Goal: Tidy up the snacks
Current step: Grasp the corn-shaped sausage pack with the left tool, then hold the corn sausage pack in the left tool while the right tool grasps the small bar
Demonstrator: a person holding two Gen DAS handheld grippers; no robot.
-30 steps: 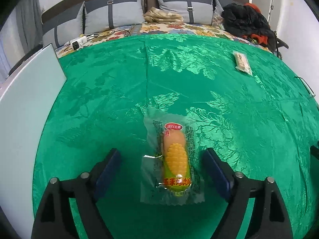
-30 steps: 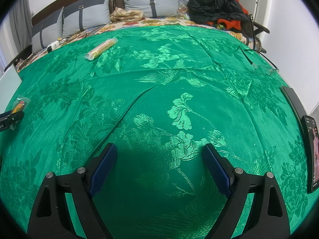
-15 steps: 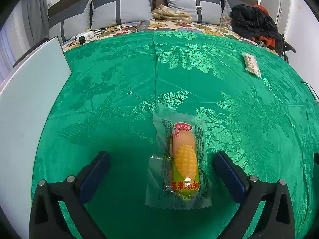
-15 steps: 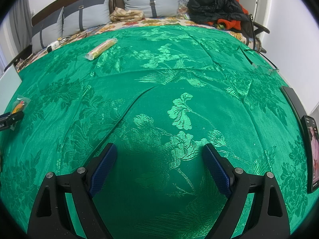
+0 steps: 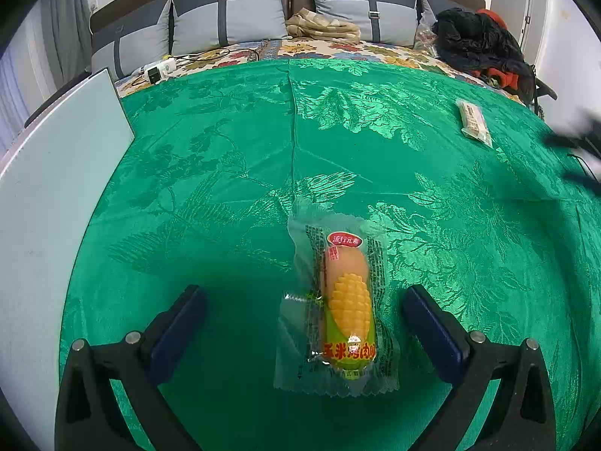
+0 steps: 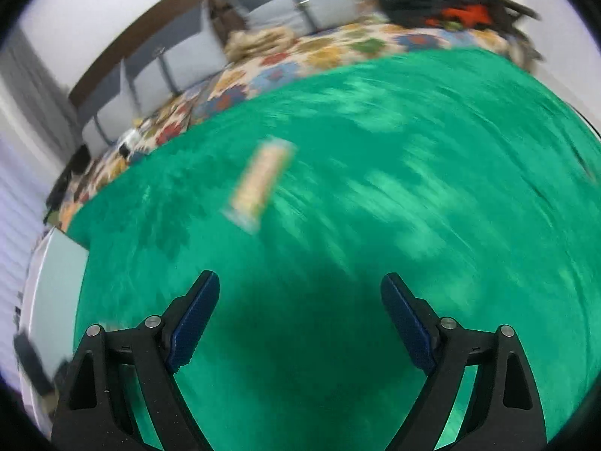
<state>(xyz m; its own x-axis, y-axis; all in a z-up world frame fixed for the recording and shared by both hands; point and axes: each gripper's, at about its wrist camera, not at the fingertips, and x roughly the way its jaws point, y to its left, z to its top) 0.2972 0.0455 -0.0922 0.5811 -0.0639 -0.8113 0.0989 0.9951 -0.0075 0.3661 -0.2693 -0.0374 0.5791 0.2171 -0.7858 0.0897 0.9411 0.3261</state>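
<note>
- I am seeing the left gripper (image 5: 300, 323) hanging low over the green cloth (image 5: 225, 173), jaws spread wide, with nothing between the blue pads (image 5: 176, 329) touching them.
- The corn sausage pack (image 5: 343, 300) is lying flat on the cloth between the two left fingers, nearer the right-hand finger, apart from both as far as I can tell.
- Its clear wrapper is running lengthwise away from the camera; the yellow corn print is sitting at the near end, the red label at the far end.
- A second snack, the wrapped bar (image 5: 474, 123), is resting on the cloth far off to the right in the left wrist view, well apart from the sausage pack.
- A pale board (image 5: 56, 195) is lying along the left edge of the cloth.
- Beyond the cloth I am noting grey pillows (image 5: 225, 18), a floral sheet, a white power strip (image 5: 157, 69) and a dark heap of clothes (image 5: 477, 45).
- I am reading the right gripper (image 6: 300, 308) as spread wide too, jaws holding nothing, above bare cloth.
- The right wrist view is heavily blurred; the wrapped bar (image 6: 261, 184) is showing ahead of the fingers, tilted, clear of them.
- The pale board (image 6: 56, 300) is appearing at the left rim of that view.
</note>
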